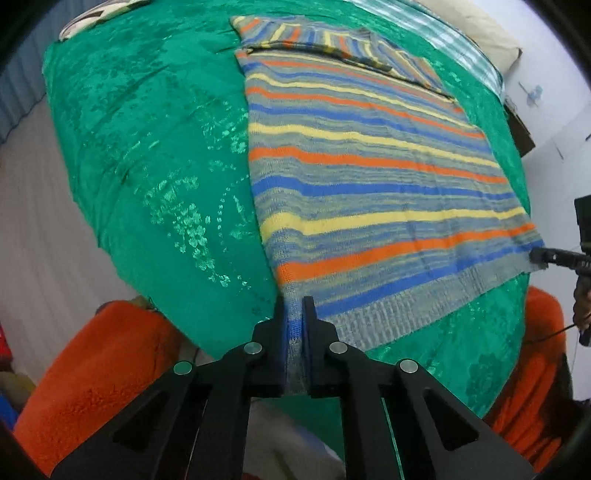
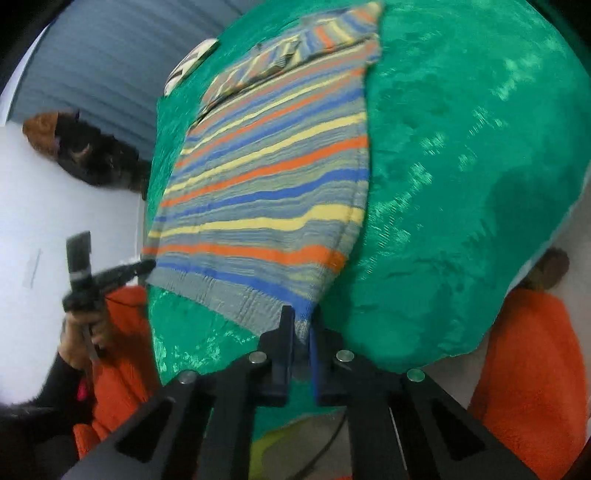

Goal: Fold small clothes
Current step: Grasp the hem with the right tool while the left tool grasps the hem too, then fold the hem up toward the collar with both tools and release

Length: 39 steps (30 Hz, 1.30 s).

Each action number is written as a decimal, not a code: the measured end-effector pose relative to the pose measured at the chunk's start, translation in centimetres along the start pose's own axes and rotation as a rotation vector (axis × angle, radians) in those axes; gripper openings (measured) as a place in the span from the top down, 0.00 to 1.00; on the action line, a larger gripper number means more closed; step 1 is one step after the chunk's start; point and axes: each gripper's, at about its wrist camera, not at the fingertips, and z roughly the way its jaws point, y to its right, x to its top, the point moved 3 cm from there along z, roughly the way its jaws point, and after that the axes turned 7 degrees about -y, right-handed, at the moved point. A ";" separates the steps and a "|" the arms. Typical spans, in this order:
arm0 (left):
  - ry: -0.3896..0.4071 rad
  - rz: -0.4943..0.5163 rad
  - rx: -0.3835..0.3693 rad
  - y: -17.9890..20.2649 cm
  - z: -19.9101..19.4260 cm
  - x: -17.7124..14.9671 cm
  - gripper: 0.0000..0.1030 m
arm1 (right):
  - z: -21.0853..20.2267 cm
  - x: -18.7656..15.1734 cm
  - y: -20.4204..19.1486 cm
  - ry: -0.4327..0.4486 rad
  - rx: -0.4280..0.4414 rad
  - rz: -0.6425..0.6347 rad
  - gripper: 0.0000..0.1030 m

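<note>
A knitted sweater [image 1: 369,166] with orange, blue, yellow and grey stripes lies flat on the green bedspread [image 1: 147,166], its sleeves folded across the far end. My left gripper [image 1: 294,302] is shut on the near left corner of the ribbed hem, and the fabric runs down between its fingers. My right gripper [image 2: 299,314] is shut on the other near hem corner of the sweater [image 2: 266,177]. Each gripper also shows in the other view: the right gripper [image 1: 535,256] at the hem's right corner, the left gripper [image 2: 147,264] at the hem's left corner, held by a hand [image 2: 81,332].
Orange fleece [image 1: 92,369] lies below the bed's near edge on both sides. A patterned pillow [image 1: 99,14] and a cream pillow [image 1: 480,29] sit at the far end. A dark furry thing [image 2: 92,155] rests on the pale floor beside the bed.
</note>
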 end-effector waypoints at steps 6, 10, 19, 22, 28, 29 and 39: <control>0.071 -0.060 -0.136 -0.6 -4.1 2.3 0.96 | -2.7 1.8 -0.6 0.105 0.118 0.051 0.93; 0.192 -0.118 -0.202 -1.9 -6.3 7.3 0.96 | -4.8 5.0 -0.6 0.233 0.162 0.081 0.93; 0.320 -0.214 -0.208 -3.7 -4.6 24.2 0.96 | -7.1 19.4 3.5 0.461 0.231 0.226 0.94; 0.313 -0.245 -0.210 -4.4 -2.9 29.4 0.96 | -6.8 24.7 5.1 0.469 0.239 0.255 0.94; 0.261 -0.277 -0.184 -6.4 1.1 37.0 0.96 | -4.7 34.2 8.5 0.439 0.278 0.305 0.94; 0.255 -0.280 -0.179 -6.8 1.8 38.1 0.95 | -4.1 35.5 9.1 0.432 0.283 0.310 0.94; 0.371 -0.410 -0.021 -11.6 1.2 41.5 0.41 | -4.2 40.0 14.2 0.605 0.127 0.386 0.54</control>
